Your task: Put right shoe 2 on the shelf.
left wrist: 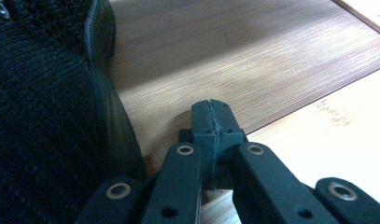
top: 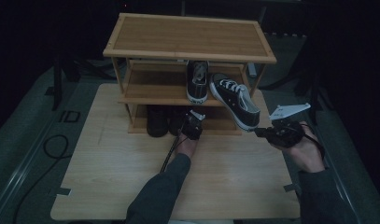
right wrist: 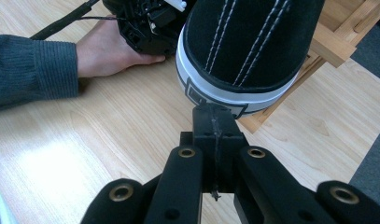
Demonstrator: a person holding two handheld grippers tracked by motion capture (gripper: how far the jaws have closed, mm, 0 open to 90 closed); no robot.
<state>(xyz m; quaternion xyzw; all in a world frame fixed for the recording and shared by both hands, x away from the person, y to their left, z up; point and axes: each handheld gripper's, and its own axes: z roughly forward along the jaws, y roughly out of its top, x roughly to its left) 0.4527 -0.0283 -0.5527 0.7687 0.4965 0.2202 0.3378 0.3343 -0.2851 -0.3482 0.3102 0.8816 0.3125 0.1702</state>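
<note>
While the bamboo shoe rack (top: 187,37) on the table (top: 108,186) already holds one sneaker (top: 197,80) squarely on its middle shelf, its mate (top: 234,99) overhangs the edge, heel out, likely needing a push. Right gripper (right wrist: 214,122), jaws closed empty, sits just behind that heel; left gripper (left wrist: 212,122), jaws closed empty, rests beside a dark shoe (left wrist: 43,116) on the bottom shelf.

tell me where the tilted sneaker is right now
In the high view the tilted sneaker hangs off the rack's middle shelf at right, heel by the right gripper.
</note>
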